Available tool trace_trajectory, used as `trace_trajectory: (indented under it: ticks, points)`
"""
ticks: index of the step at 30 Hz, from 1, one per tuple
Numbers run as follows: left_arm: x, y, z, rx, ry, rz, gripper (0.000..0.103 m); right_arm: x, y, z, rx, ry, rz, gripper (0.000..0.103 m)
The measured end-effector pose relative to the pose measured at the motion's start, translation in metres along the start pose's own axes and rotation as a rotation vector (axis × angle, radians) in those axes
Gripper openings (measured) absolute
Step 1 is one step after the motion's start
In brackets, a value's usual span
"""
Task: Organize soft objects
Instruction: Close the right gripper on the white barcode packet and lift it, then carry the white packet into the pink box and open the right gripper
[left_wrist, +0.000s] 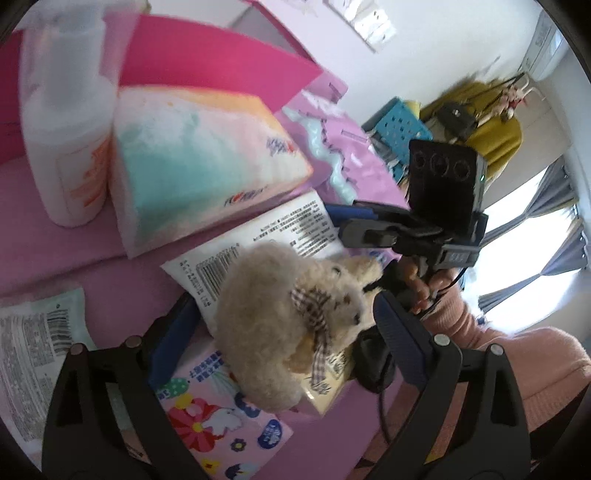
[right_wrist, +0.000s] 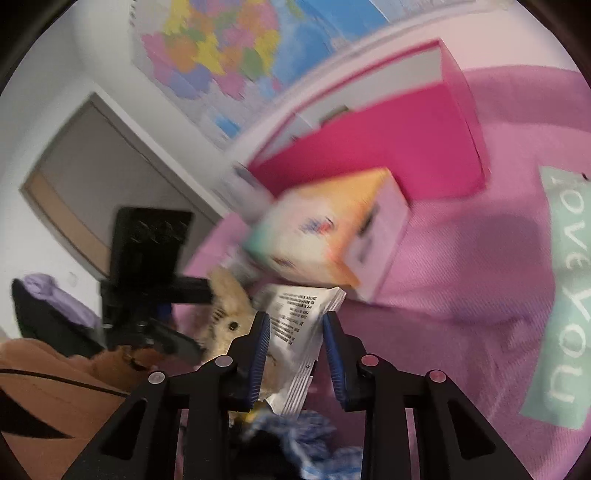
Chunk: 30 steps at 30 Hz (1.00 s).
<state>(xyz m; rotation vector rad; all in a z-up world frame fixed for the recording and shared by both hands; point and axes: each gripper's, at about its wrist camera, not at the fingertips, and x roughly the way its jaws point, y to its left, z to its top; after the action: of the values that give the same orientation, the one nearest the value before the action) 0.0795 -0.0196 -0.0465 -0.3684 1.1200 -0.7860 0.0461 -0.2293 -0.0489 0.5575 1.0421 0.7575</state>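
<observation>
- The left gripper (left_wrist: 284, 328) stands with its jaws wide, the two blue pads on either side of one beige plush bear (left_wrist: 288, 325) and clear of its fur.
- The bear, a checked bow at its neck, lies on top of two flat packs: a pink cartoon-printed tissue pack (left_wrist: 218, 417) at the near edge and a white pack with a barcode (left_wrist: 221, 266) just behind it.
- One more printed pack (left_wrist: 33, 343) lies alone at the near left on the pink bedspread (left_wrist: 55, 243), with bare cloth between it and the pile.
- The right gripper (right_wrist: 297, 354) has its jaws narrow, with the corner of the white pack (right_wrist: 295, 332) between the pads; whether they press on it cannot be told through the blur.
- A hand (left_wrist: 424, 288) in a peach sleeve carries that gripper just right of the bear.
- Farther back, one large pastel tissue bundle (left_wrist: 199, 162) leans beside one white cylindrical roll pack (left_wrist: 66, 122) on its left, the two touching.
- Behind both stands one magenta box (left_wrist: 221, 66).
- In the right wrist view, open bedspread lies to the right of the bundle, as far as one mint cloth with lettering (right_wrist: 565, 295).
</observation>
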Motion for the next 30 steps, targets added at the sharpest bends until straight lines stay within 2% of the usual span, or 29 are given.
trace_trajectory:
  ticks: [3, 5, 6, 7, 11, 18, 24, 30]
  points:
    - [-0.012, -0.008, 0.002, 0.022, -0.051, 0.0, 0.094, 0.004, 0.003, 0.003, -0.016, 0.01, -0.058, 0.029]
    - [-0.019, -0.016, 0.003, 0.041, -0.07, 0.03, 0.094, 0.007, 0.004, 0.005, -0.021, 0.001, -0.103, 0.02]
    - [-0.021, -0.019, 0.004, 0.05, -0.081, 0.04, 0.094, 0.004, 0.005, 0.006, -0.017, -0.013, -0.106, 0.014]
    - [-0.024, -0.022, 0.006, 0.057, -0.09, 0.042, 0.094, 0.003, 0.005, 0.009, -0.011, -0.027, -0.103, 0.012]
    - [-0.032, -0.033, 0.018, 0.083, -0.132, 0.079, 0.094, -0.007, 0.018, 0.015, -0.035, -0.055, -0.158, 0.012]
    - [-0.046, -0.044, 0.043, 0.088, -0.198, 0.088, 0.091, -0.023, 0.033, 0.031, -0.051, -0.124, -0.176, 0.012]
    - [-0.059, -0.061, 0.074, 0.135, -0.254, 0.118, 0.091, -0.046, 0.047, 0.058, -0.093, -0.189, -0.207, 0.012]
    - [-0.064, -0.065, 0.115, 0.141, -0.274, 0.162, 0.091, -0.052, 0.05, 0.094, -0.131, -0.25, -0.24, 0.012]
